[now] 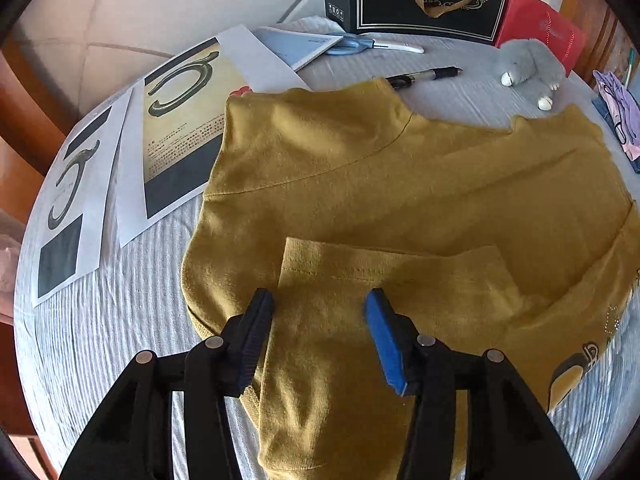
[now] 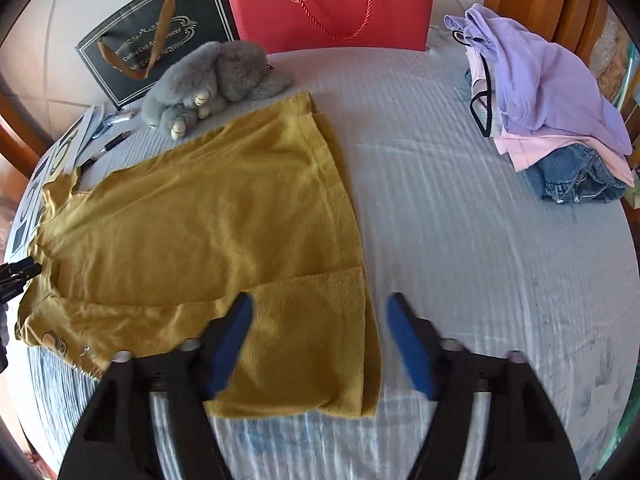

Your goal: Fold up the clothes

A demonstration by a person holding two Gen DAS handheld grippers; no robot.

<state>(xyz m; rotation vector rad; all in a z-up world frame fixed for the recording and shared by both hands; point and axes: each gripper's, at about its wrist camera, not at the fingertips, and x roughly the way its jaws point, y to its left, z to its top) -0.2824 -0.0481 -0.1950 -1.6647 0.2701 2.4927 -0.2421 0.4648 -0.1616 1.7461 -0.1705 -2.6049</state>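
- Left claw gapes wide over a folded sleeve of the shirt.
- Right claw gapes wide above the shirt's hem; shirt lies flat on the desk.

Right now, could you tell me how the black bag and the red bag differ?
The black bag has a flat gold ribbon handle and ornate white lettering; the red bag has a red cord handle and reads BEMEGA. The black bag leans back, with the red bag more upright. Both stand at the table's far edge.
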